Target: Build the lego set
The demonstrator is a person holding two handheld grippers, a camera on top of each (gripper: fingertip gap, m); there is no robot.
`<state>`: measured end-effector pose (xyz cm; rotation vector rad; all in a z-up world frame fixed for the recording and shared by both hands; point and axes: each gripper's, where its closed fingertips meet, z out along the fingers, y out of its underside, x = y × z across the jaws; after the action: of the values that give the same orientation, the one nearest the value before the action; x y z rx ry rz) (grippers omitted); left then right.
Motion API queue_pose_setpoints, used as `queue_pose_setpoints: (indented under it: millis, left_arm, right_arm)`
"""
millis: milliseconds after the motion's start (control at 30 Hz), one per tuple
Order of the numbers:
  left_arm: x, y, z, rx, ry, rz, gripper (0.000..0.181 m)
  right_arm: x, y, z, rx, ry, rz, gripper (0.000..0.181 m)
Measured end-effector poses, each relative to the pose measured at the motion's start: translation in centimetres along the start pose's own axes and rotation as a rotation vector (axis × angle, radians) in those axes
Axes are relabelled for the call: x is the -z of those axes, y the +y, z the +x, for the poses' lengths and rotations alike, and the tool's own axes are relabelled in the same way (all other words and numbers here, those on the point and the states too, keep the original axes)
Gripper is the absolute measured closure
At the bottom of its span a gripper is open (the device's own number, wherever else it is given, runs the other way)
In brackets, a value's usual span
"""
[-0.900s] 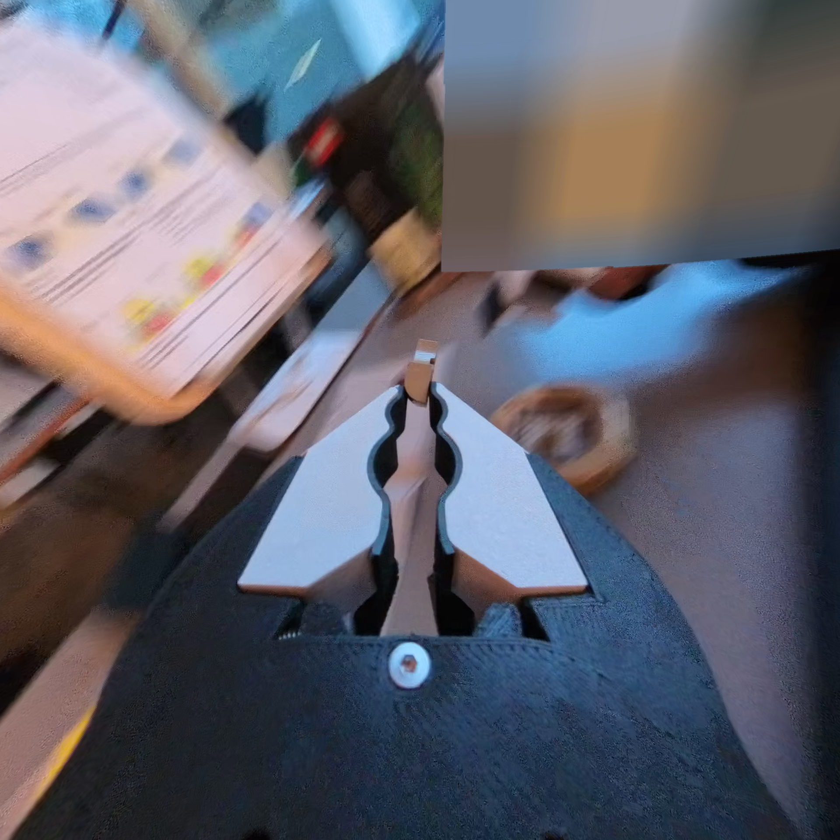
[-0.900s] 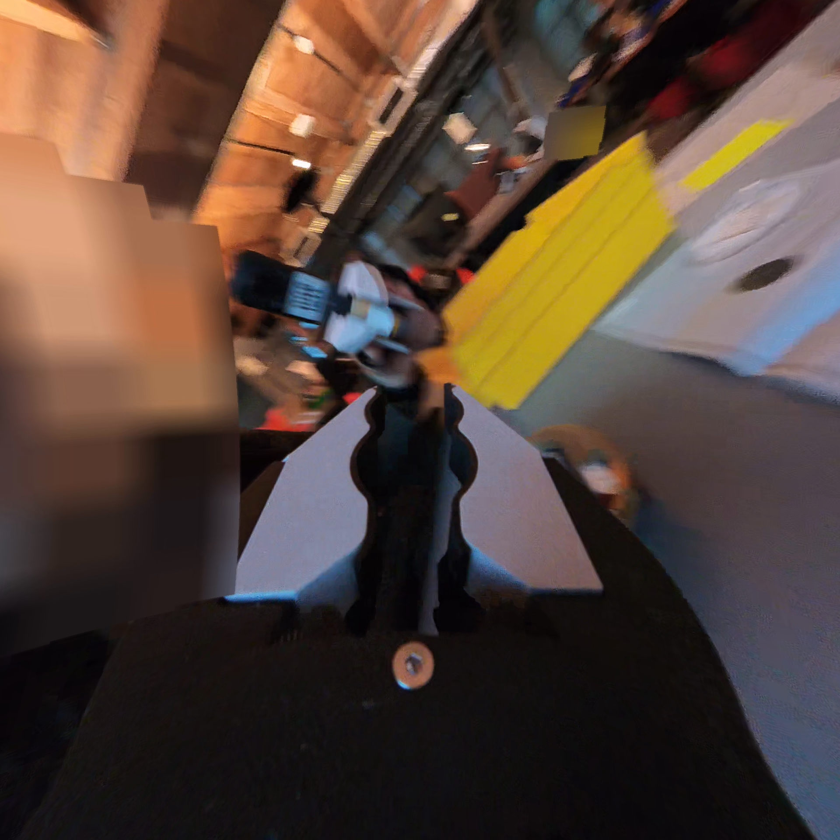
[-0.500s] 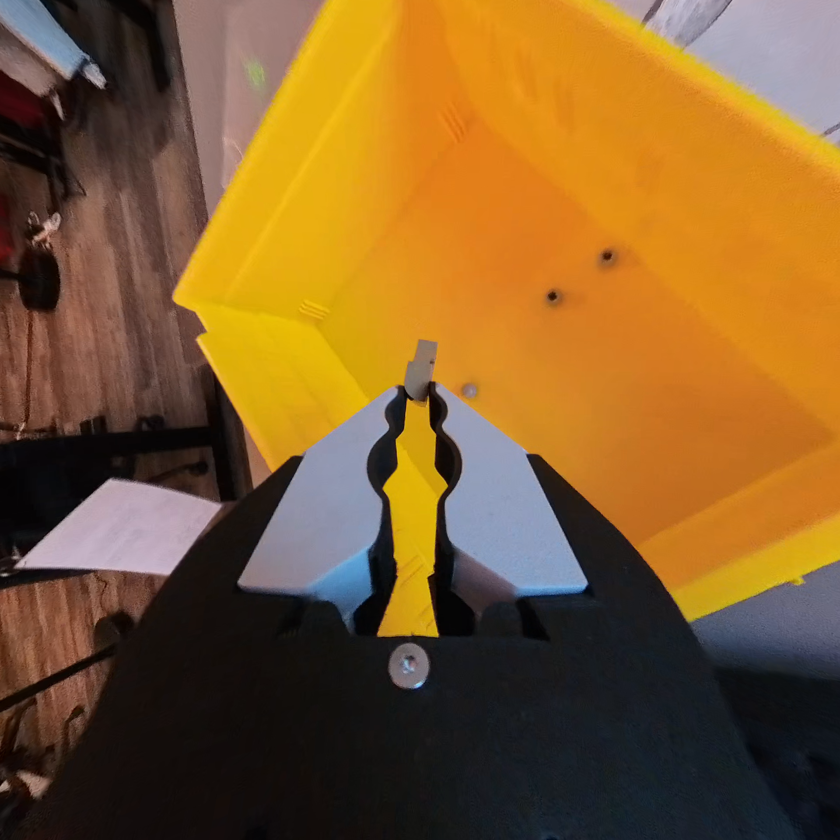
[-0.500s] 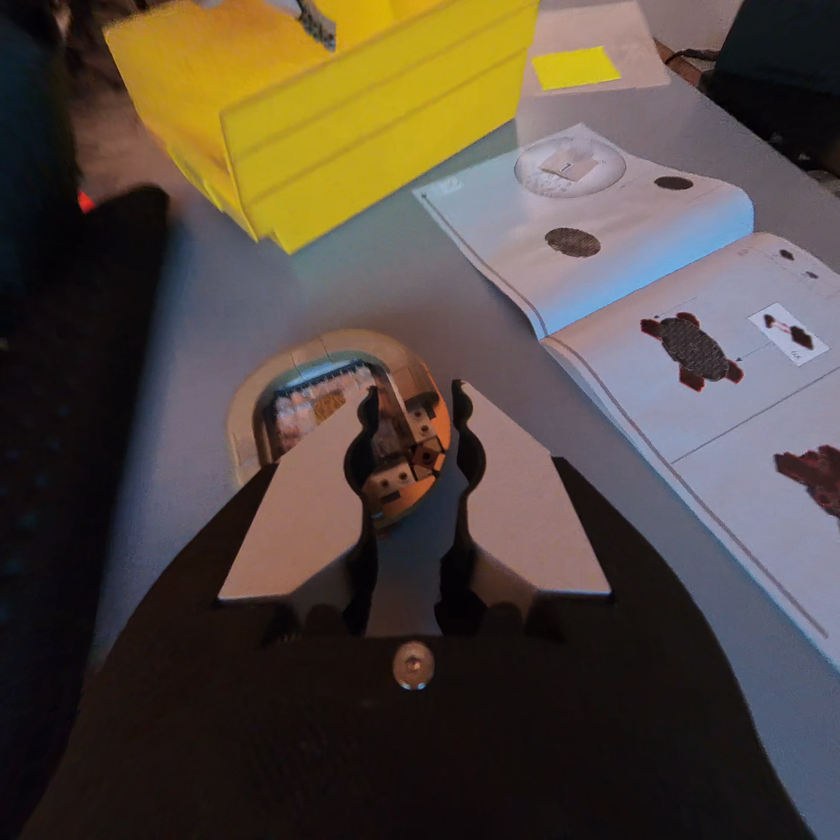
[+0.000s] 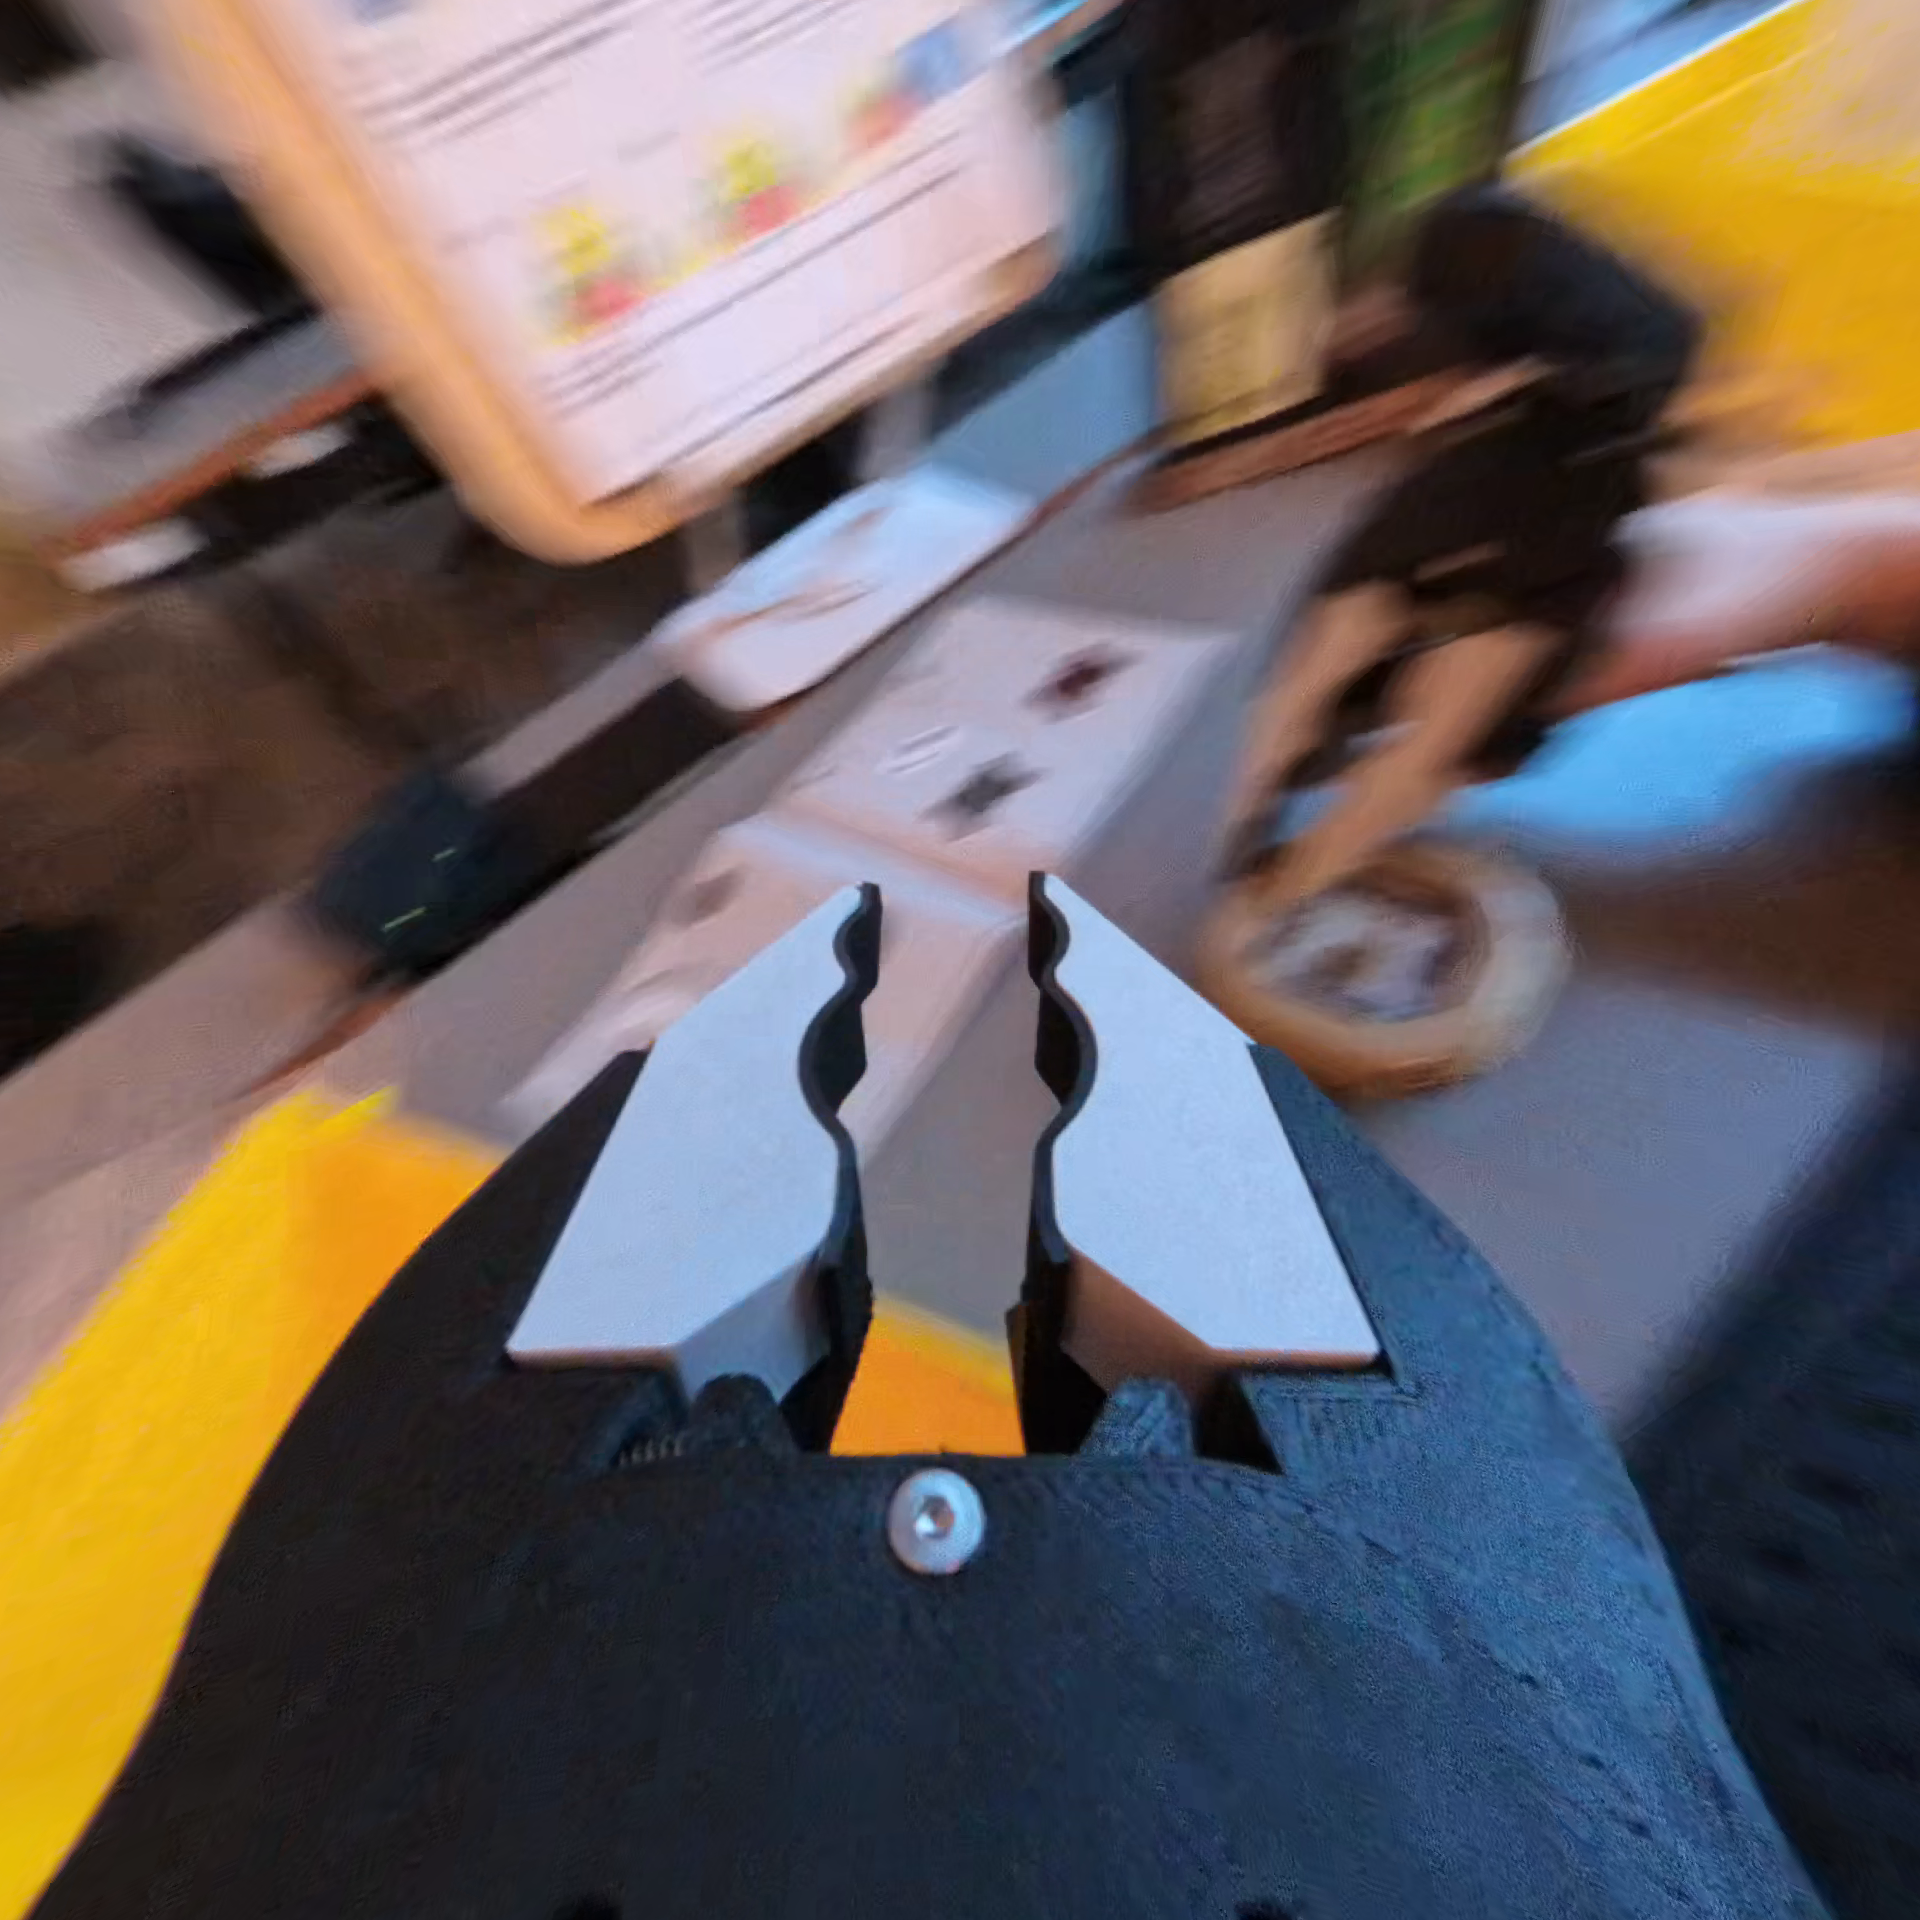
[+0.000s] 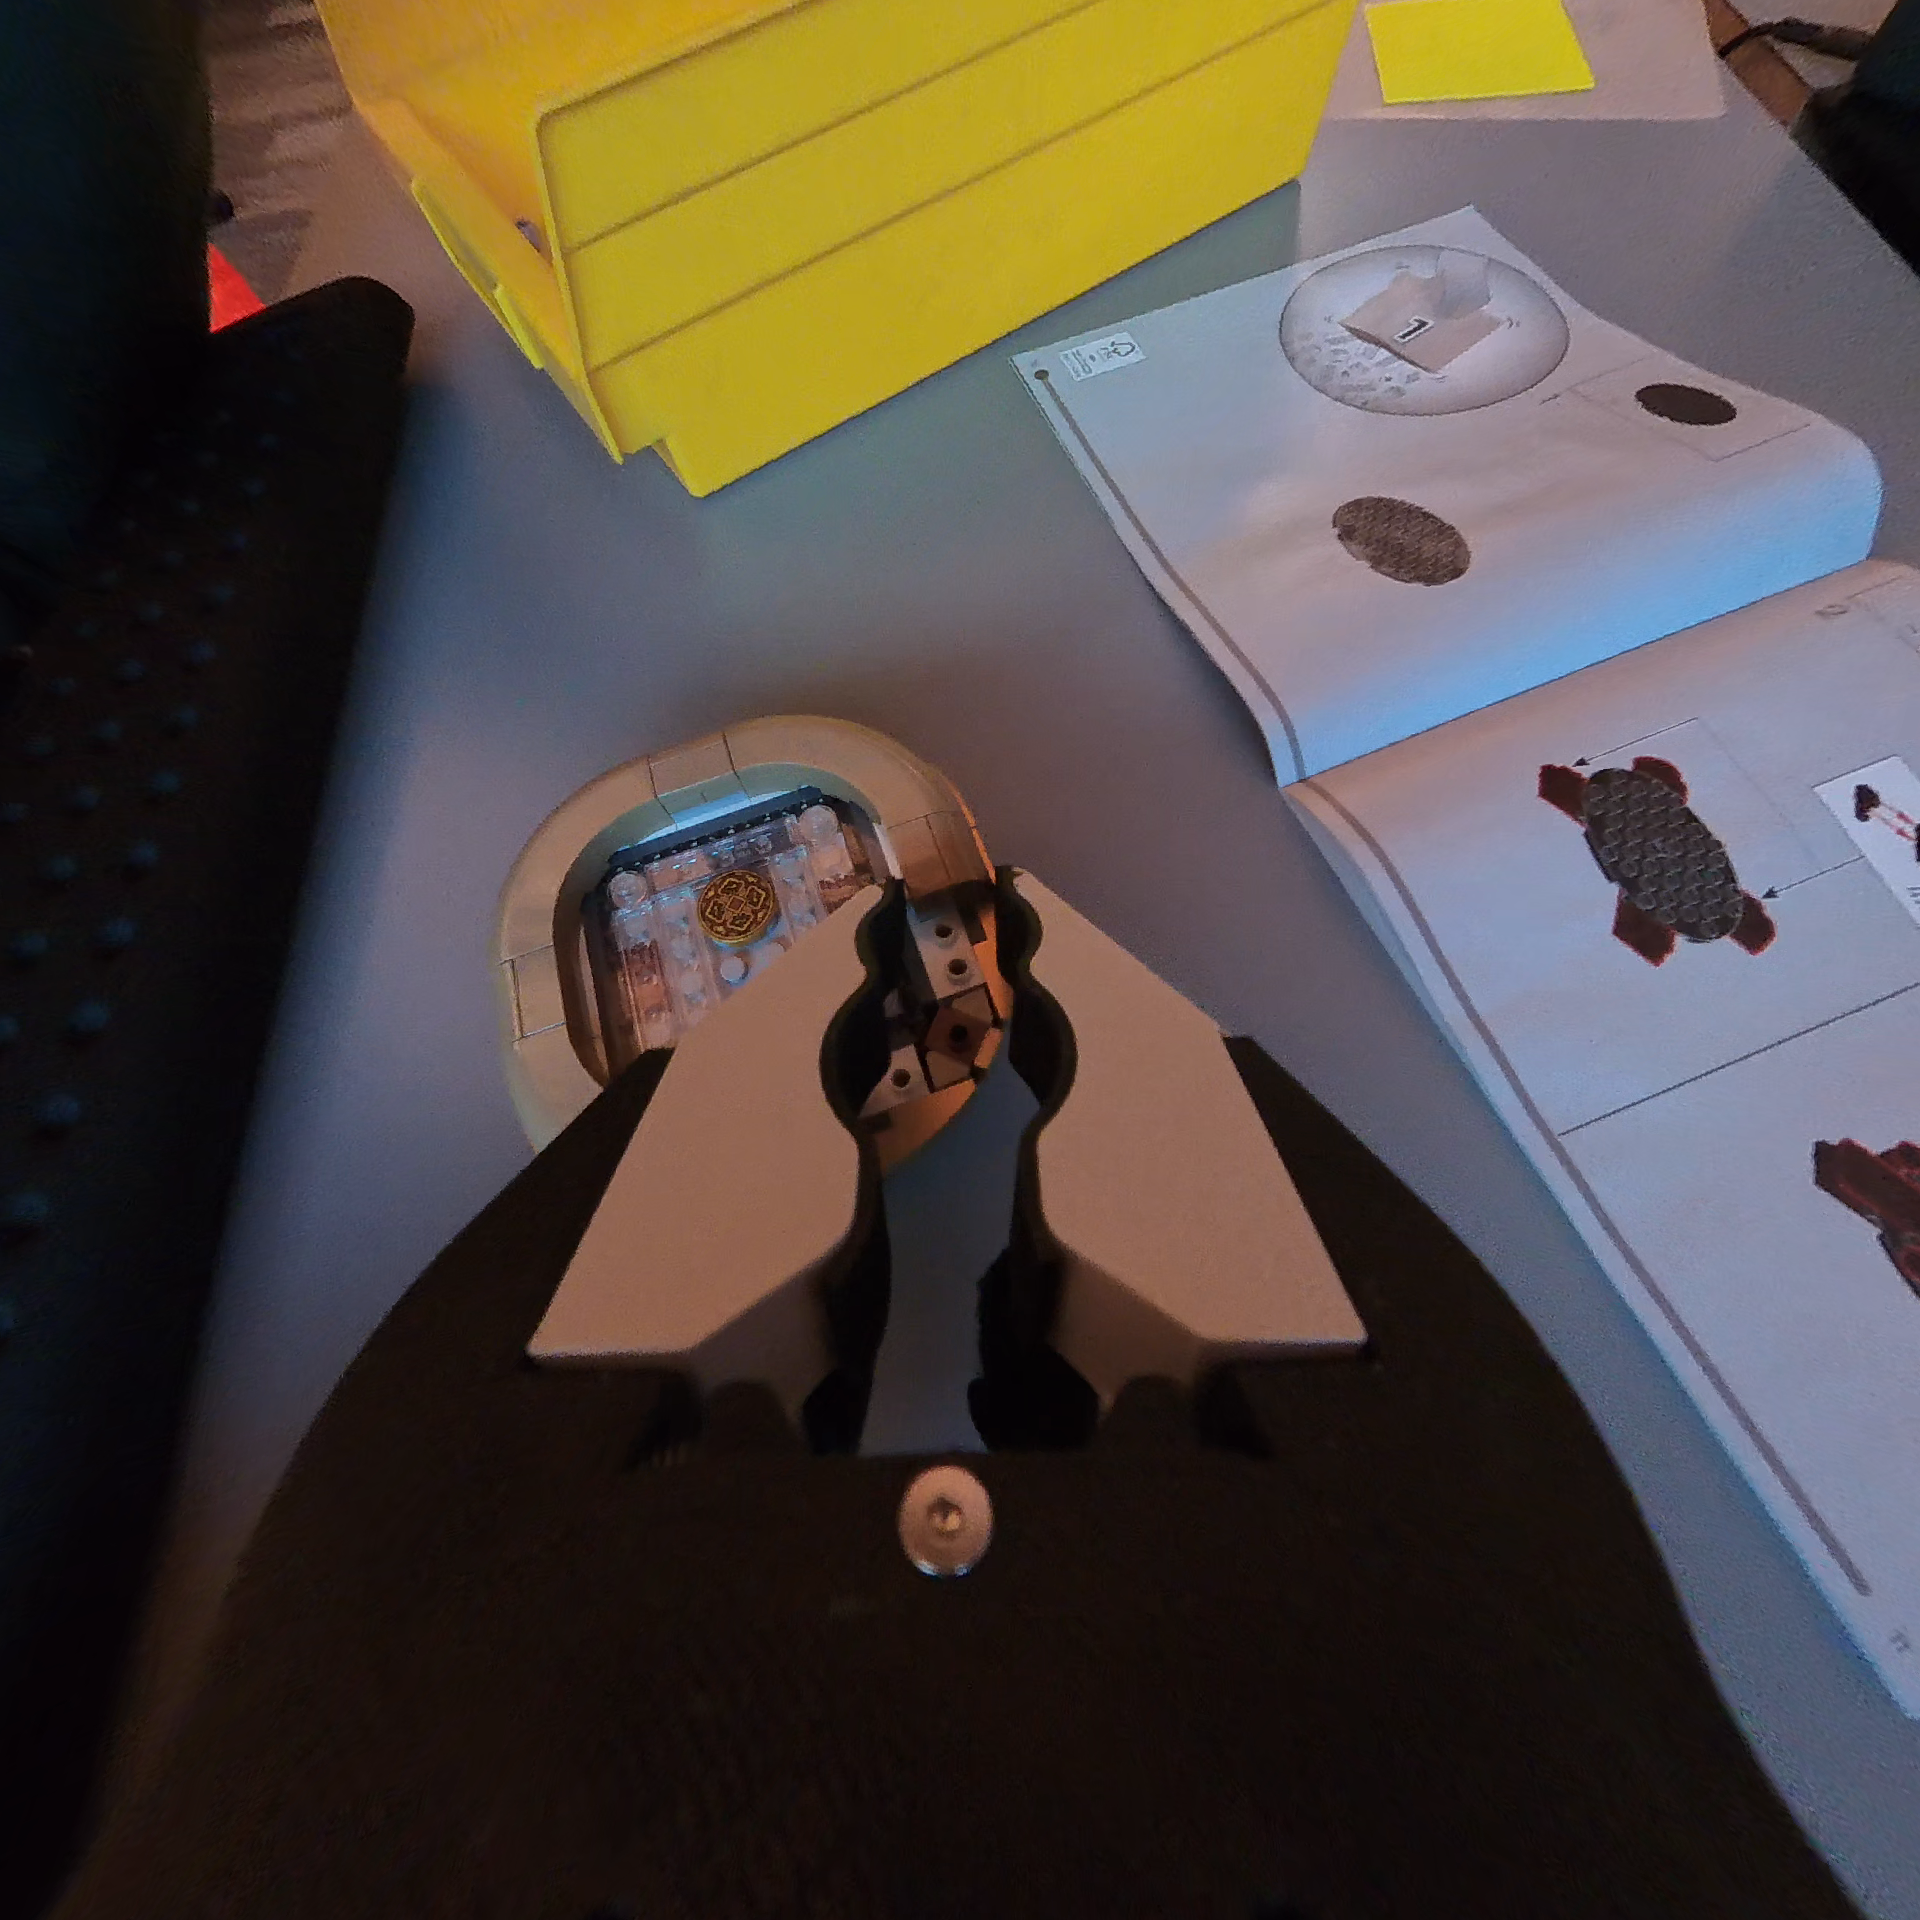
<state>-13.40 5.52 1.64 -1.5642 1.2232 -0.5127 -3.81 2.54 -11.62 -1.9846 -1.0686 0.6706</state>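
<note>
Both tools gape empty, right tool (image 6: 940,894) over lego build (image 6: 727,914), left tool (image 5: 954,904) above bin edge (image 5: 208,1351).

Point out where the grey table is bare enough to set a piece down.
Free: the grey table between the yellow bin, the open instruction booklet and the round lego build. Crowded: the right side under the booklet; the left edge is taken by a black studded mat.

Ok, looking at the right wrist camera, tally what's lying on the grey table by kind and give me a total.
Yellow bin: 1
Open instruction booklet: 1
Round Lego build: 1
Yellow sticky note: 1
Total: 4
</note>
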Motion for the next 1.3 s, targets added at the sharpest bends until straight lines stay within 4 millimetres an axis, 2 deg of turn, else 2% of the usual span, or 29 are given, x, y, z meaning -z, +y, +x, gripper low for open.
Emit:
queue_pose_setpoints:
  millis: [33, 67, 100, 200, 267, 333, 433, 500, 633, 867, 1300]
  left_arm:
    - [-1.1, -0.8, 3.6, 0.023, 0.143, 0.035, 0.155]
    - [-2.3, -0.6, 6.0, 0.044, 0.226, 0.012, 0.153]
    - [-3.8, 0.5, 7.4, 0.053, 0.252, -0.055, 0.149]
    - [-7.5, 5.2, 8.6, 0.061, 0.252, -0.288, 0.14]
    - [-8.7, 6.8, 10.0, 0.163, 0.353, -0.37, 0.135]
    - [-9.4, 8.2, 9.9, 0.231, 0.392, -0.467, 0.134]
    - [-9.7, 8.4, 10.6, 0.264, 0.461, -0.479, 0.15]
    - [-9.8, 8.3, 10.1, 0.246, 0.433, -0.473, 0.162]
    - [-9.8, 8.3, 10.1, 0.198, 0.395, -0.47, 0.163]
    - [-10.0, 8.1, 9.9, -0.003, 0.33, -0.434, 0.167]
    - [-10.0, 6.8, 10.0, -0.017, 0.292, -0.307, 0.167]
  right_arm:
    - [0.0, 0.0, -0.1, -0.009, -0.006, -0.002, 0.165]
    - [0.0, 0.1, -0.1, -0.017, -0.006, -0.005, 0.165]
    - [0.1, 0.1, -0.1, -0.024, -0.006, -0.009, 0.165]
    - [0.2, 0.2, -0.2, -0.044, 0.008, -0.033, 0.166]
    - [0.3, 0.3, -0.3, -0.048, 0.026, -0.052, 0.165]
    - [0.3, 0.3, -0.4, -0.05, 0.043, -0.064, 0.166]
    - [0.4, 0.4, -0.6, -0.056, 0.051, -0.069, 0.165]
    - [0.5, 0.4, -0.6, -0.06, 0.055, -0.071, 0.166]
    - [0.6, 0.6, -0.7, -0.059, 0.064, -0.078, 0.166]
    - [0.7, 0.7, -0.8, -0.014, 0.099, -0.078, 0.163]
    - [1.4, 0.8, -0.8, 0.025, 0.101, -0.074, 0.167]
